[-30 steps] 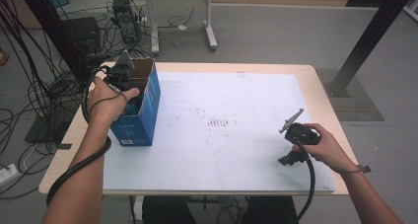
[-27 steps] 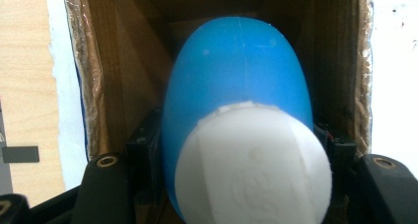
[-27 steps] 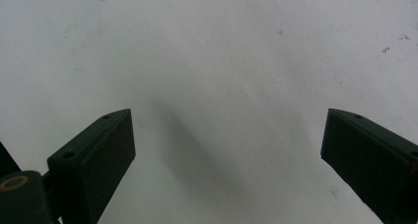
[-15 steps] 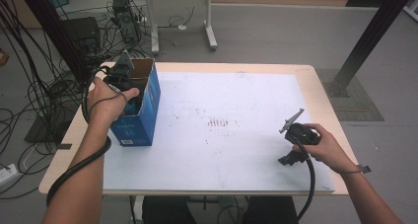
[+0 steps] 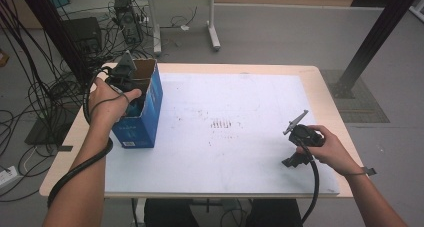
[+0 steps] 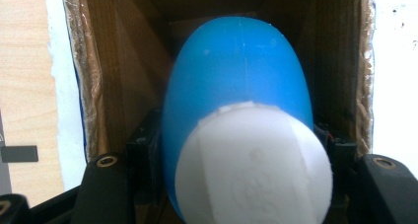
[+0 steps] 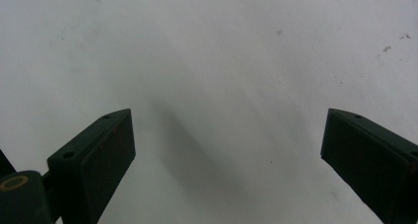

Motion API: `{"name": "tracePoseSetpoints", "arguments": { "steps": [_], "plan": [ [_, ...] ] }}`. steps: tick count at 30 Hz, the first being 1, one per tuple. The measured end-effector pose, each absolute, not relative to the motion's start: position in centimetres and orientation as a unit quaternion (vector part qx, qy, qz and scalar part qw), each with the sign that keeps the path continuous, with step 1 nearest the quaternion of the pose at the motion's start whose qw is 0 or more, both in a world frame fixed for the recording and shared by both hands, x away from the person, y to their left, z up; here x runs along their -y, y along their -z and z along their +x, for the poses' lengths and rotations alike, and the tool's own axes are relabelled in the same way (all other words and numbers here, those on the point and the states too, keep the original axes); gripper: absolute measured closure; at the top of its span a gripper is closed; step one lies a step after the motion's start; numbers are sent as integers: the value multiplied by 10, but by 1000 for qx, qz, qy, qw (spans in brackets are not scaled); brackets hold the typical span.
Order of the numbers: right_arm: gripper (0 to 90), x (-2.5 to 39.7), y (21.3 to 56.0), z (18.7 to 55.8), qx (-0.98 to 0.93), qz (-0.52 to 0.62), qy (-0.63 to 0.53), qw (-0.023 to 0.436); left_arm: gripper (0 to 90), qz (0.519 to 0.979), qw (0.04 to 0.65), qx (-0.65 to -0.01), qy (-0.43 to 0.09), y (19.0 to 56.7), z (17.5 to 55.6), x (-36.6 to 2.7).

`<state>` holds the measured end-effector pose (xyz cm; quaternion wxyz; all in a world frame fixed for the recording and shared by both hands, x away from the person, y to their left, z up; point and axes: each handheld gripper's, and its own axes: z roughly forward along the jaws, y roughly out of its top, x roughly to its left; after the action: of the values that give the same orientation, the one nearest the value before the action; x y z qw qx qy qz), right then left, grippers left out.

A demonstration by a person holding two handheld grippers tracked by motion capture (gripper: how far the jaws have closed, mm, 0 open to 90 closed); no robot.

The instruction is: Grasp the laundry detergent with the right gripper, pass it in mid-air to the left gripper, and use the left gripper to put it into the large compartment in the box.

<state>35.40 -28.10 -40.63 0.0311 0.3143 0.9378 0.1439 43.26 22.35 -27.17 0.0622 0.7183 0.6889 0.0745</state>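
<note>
Right now my left gripper is down in the open top of the blue cardboard box, which stands at the left side of the white mat covering the table. Through the left gripper view I see a blue bottle with a white cap between the two black jaws, which press against its sides just behind the cap, so I read that gripper as clamped on the bottle. The bottle's body points away from the camera into the box, with brown cardboard walls on both sides. My right gripper is well apart from the box, low over the mat near the table's right edge. Its own view shows the jaws spread wide over bare white surface, nothing between them.
</note>
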Motion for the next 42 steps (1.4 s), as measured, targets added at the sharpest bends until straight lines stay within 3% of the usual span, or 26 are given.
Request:
{"name": "tracePoseSetpoints", "arguments": {
  "steps": [42],
  "plan": [
    [61,283,405,355,-937,317,-143,32,375,717,61,-691,-68,271,433,-225]
  ]
}}
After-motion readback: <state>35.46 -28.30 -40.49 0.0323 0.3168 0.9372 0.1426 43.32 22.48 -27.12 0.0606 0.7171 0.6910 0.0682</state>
